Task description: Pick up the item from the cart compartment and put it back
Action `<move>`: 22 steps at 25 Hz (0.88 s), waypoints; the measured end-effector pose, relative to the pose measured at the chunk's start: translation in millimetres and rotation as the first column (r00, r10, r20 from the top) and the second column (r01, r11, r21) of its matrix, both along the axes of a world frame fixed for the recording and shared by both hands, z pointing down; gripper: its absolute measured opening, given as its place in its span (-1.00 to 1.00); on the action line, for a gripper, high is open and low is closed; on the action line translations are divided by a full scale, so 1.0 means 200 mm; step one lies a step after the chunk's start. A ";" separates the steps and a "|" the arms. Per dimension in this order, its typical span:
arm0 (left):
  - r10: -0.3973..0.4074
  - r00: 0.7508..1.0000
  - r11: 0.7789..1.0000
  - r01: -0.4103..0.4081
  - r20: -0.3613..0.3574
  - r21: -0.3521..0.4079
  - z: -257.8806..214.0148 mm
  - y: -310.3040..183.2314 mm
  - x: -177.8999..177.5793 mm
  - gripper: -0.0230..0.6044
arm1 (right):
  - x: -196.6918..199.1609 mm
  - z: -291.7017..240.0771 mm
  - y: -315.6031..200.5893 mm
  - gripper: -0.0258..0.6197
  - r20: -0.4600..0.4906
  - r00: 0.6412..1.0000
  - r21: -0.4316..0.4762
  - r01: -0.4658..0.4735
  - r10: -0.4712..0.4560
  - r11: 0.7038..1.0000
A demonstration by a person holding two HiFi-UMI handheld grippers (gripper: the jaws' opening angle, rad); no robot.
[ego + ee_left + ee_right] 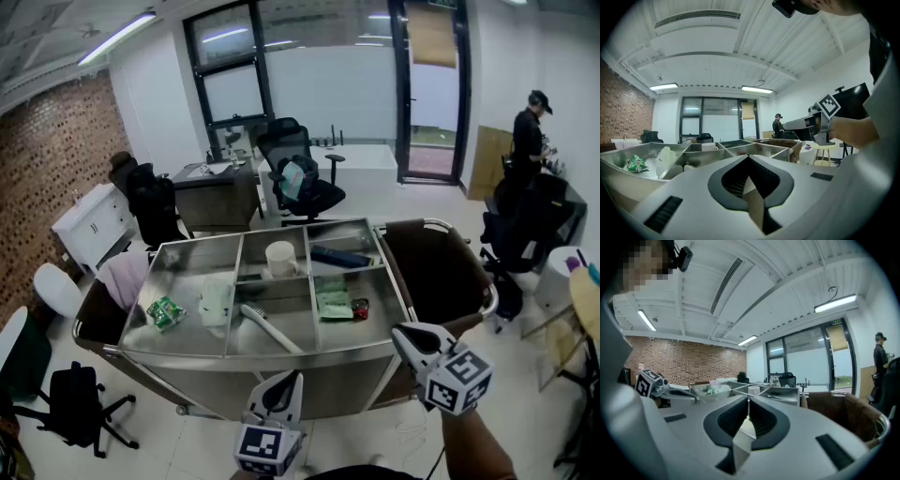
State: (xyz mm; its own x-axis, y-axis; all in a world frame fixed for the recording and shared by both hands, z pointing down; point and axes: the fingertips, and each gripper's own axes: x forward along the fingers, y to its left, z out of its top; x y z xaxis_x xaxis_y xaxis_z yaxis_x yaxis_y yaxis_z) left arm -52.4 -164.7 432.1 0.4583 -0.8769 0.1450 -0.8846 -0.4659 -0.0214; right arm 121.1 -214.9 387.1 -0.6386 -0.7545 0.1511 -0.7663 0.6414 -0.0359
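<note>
A steel cart [281, 356] with several open compartments stands in front of me. In them lie a green packet [164, 312], a white bag [216, 300], a white cup [280, 258], a dark blue flat item [339, 256], a green pouch [331, 298] with a small red item [360, 307] beside it, and a white long-handled tool [270, 328]. My left gripper [294, 376] hovers below the cart's near edge, shut and empty. My right gripper [399, 331] is at the cart's near right corner, also shut with nothing in it. In both gripper views the jaws meet, left [749, 157] and right [748, 401].
Brown bags hang at the cart's right end [441, 267] and left end [98, 314]. Black office chairs [300, 178] and desks [211, 192] stand behind. A person [528, 131] stands at the far right. A black stool [80, 403] is at the near left.
</note>
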 end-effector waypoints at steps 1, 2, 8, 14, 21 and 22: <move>-0.001 1.000 1.000 0.001 0.001 -0.001 0.00 -0.01 -0.01 -0.93 | -0.01 -0.01 -0.03 -0.81 -0.001 1.000 0.004 0.001 -0.001 1.000; -0.001 1.000 1.000 0.001 0.004 -0.001 0.00 -0.01 -0.02 -0.93 | -0.02 -0.02 -0.05 -0.81 -0.004 1.000 0.008 0.002 -0.002 1.000; 0.004 1.000 1.000 -0.004 0.010 -0.003 0.00 -0.02 -0.02 -0.93 | -0.01 -0.09 -0.23 -0.80 -0.076 0.997 0.035 -0.002 0.005 0.999; 0.003 1.000 1.000 -0.003 0.005 -0.004 -0.01 -0.01 -0.03 -0.93 | -0.05 -0.12 -0.38 -0.80 -0.163 0.987 0.016 0.016 -0.013 1.000; -0.001 1.000 1.000 0.001 0.008 -0.007 0.00 -0.01 -0.04 -0.93 | -0.14 -0.01 -0.55 -0.65 -0.301 0.951 -0.075 0.048 -0.069 0.996; -0.001 1.000 1.000 0.001 0.007 -0.008 0.00 -0.01 -0.04 -0.93 | -0.15 0.01 -0.58 -0.65 -0.322 0.944 -0.086 0.050 -0.075 0.995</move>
